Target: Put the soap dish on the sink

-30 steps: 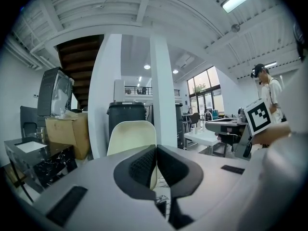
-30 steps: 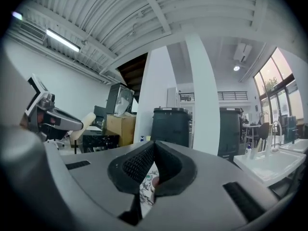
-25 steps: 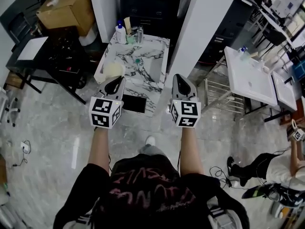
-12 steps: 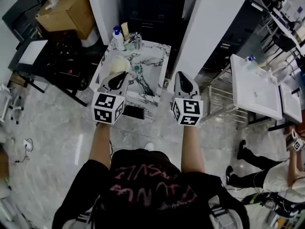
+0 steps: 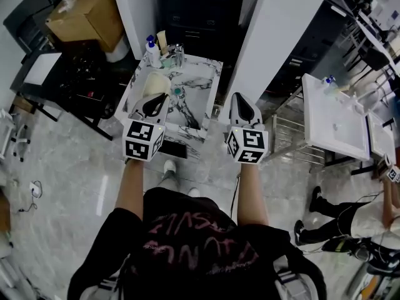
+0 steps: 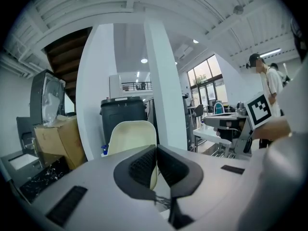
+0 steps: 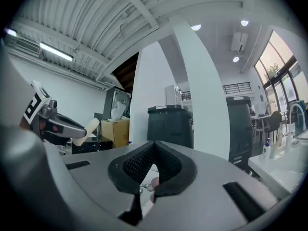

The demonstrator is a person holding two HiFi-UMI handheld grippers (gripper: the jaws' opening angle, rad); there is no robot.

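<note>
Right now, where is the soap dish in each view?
Head view: soap dish upper centre, at the left gripper's tips, against the marble sink.
Left gripper view: centre, clamped between the jaws.
Right gripper view: small, far left.
Shared landmark: the cardboard box.

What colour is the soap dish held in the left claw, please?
The soap dish is pale cream, clearest in the left gripper view.

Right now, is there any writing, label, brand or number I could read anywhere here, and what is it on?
Nothing here can be read with certainty.
Shirt print: pink stylised lettering, seen from above, too distorted to read.
Left marker cube: a black-and-white square pattern, no letters or numbers.
Right marker cube: the same kind of pattern, no text.
Pump bottle: label too small to read.
</note>
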